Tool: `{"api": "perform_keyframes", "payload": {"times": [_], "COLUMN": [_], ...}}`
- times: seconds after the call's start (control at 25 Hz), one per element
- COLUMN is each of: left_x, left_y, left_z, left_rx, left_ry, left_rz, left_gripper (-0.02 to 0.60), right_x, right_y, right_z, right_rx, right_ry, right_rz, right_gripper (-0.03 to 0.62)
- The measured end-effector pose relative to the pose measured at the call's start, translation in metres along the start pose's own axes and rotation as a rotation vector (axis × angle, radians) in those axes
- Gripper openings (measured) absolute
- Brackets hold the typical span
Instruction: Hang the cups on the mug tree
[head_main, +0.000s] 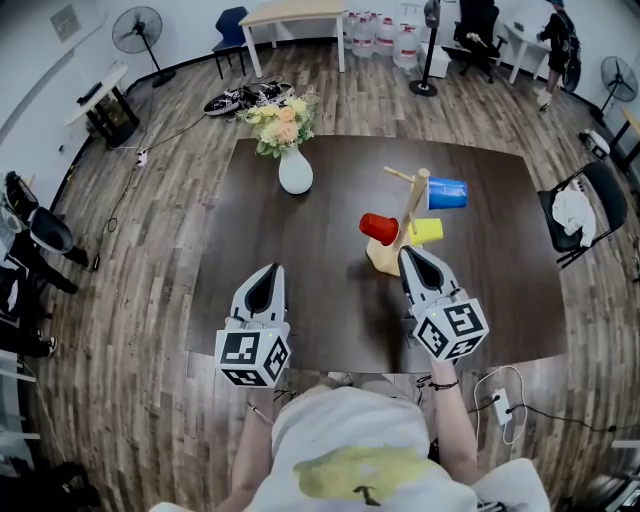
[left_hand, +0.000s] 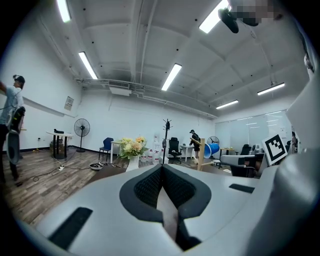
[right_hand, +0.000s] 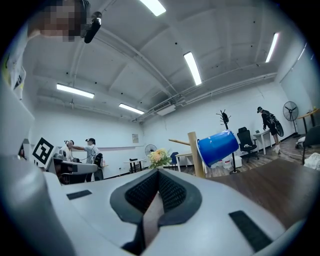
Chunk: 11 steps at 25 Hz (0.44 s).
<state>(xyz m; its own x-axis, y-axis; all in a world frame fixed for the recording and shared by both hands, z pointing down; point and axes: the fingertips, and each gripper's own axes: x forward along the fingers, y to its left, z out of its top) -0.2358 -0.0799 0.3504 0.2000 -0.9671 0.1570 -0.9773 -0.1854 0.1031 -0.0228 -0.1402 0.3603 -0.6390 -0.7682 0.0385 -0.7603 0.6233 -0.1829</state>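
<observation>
Mug tree (head_main: 414, 205), standing on table (head_main: 320, 290): blue cup (head_main: 447, 193) is hanging at 2 o'clock of the post, red cup (head_main: 379, 228) at 8 o'clock, yellow cup (head_main: 427, 231) at 5 o'clock, with the right gripper (head_main: 412, 256) partly hiding the base. Right gripper and left gripper (head_main: 268, 274) are both holding their jaws pressed together, empty. The gripper views are showing only the blue cup; the other two are possibly sitting behind the jaw housings.

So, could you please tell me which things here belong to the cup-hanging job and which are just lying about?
Job: wooden mug tree; red cup, yellow cup and blue cup, all on it; left gripper and right gripper, both shut, empty.
Lying about: white vase of flowers on the table; standing fan and water jugs beyond.
</observation>
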Motion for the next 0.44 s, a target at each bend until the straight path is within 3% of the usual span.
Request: {"api": "perform_keyframes", "payload": {"times": [0.44], "left_x": [0.0026], "left_y": [0.0051], "left_z": [-0.0016], "left_rx": [-0.002], "left_ry": [0.004], "left_rz": [0.006], "left_gripper": [0.016], "right_x": [-0.0038], "right_y": [-0.0108], "right_z": [0.001], "right_rx": [-0.004], "right_ry": [-0.012], "right_rz": [-0.05], "right_gripper": [0.02]}}
